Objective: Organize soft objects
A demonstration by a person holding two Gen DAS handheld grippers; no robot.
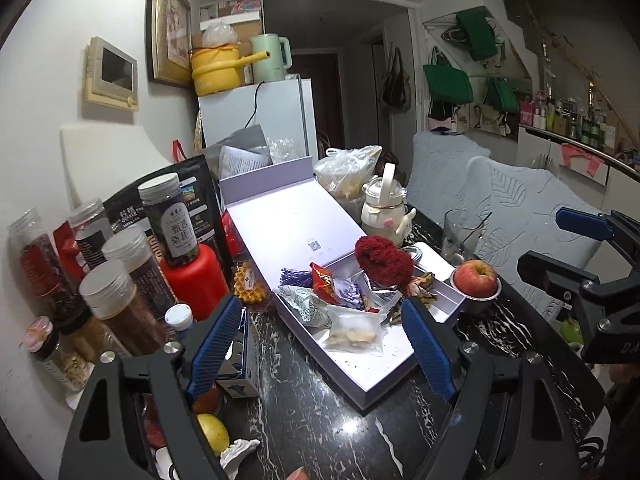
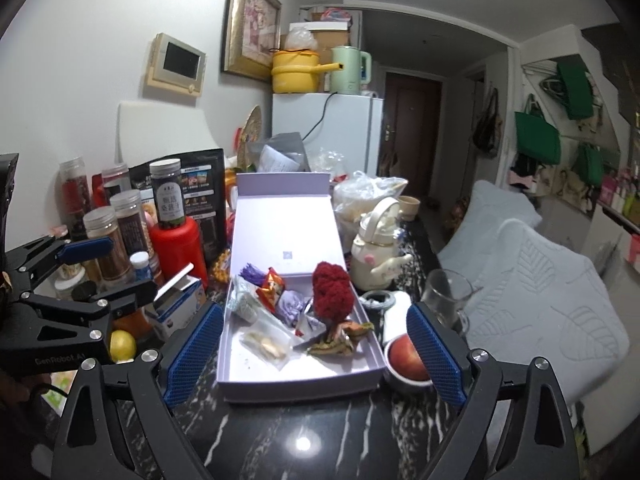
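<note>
My left gripper (image 1: 324, 344) has its blue pads spread apart with nothing between them, hanging above the table's (image 1: 312, 412) near edge. My right gripper (image 2: 316, 354) is spread wide too, also empty, straddling the near end of the lavender box (image 2: 244, 368) from above without touching it. The box lies open along the middle of the black marbled table, its lid (image 2: 280, 232) tipped back toward the far edge. Inside, a fluffy red knitted thing (image 2: 332, 292) stands near the box's right wall, with a crumpled lilac pouch (image 2: 291, 305), a red snack packet (image 2: 271, 286) and a clear bag of pale slices (image 2: 266, 346) beside it. An apple in a small bowl (image 2: 404, 356) sits just right of the box. Jars (image 1: 116, 296) crowd the table's left edge.
</note>
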